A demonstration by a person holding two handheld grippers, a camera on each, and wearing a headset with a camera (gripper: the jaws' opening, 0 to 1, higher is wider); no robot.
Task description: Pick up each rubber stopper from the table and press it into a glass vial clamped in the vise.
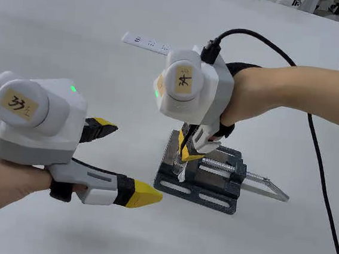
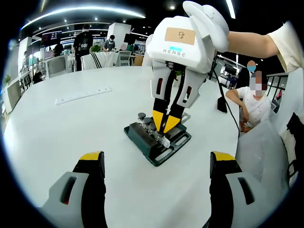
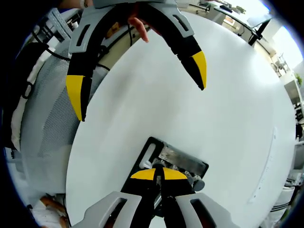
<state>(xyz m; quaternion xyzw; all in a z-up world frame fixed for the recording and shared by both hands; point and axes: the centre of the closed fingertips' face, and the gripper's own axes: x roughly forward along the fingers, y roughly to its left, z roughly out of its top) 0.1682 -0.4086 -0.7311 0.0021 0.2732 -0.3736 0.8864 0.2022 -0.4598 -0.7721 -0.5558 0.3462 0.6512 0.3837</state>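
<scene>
Item: rubber stopper (image 2: 141, 115), small, dark grey, round-topped. In the left gripper view it appears to cap an upright vial in the vise, but it is too small for finer detail. Handling, judged: light, soft and springy, grippy rather than slick. It is best pinched across the sides of its wider head, leaving the plug end free to enter the neck. Companion: glass vial (image 2: 148, 124), small, clear, probably brittle; press straight down and gently so it neither cracks nor tips. Holder: vise (image 1: 211, 194), black base with steel screw and handle, standing on the white surface (image 1: 76, 34). Right tool (image 1: 186, 154): yellow tips drawn together, pointing down just above the vise; whether a stopper sits between them cannot be told. Left tool (image 1: 124, 159): spread wide, holding nothing, off to the side of the vise.
</scene>
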